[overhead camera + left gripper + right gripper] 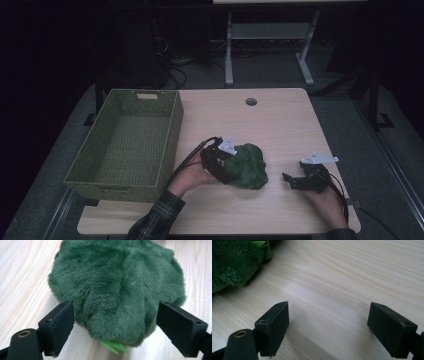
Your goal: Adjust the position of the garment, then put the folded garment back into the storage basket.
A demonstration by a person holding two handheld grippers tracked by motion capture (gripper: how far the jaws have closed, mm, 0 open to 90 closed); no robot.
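A dark green plush toy [248, 166] lies on the wooden table [285, 125], near the middle of its front half. My left gripper [227, 172] sits at the toy's left side. In the left gripper view the toy [117, 287] lies between the two black jaws of my left gripper [116, 325], which stand wide and do not squeeze the fur. A light green tag [113, 345] pokes out from under the toy. My right gripper [290, 181] rests open to the right of the toy, apart from it. Bare wood lies between the jaws of my right gripper [328, 325], with the toy [232, 262] at upper left.
A green woven basket [170, 135] stands on the table's left part, with nothing visible inside. A round cable hole [251, 101] is near the table's far edge. Beyond the table stand the legs of a white desk frame [229, 50].
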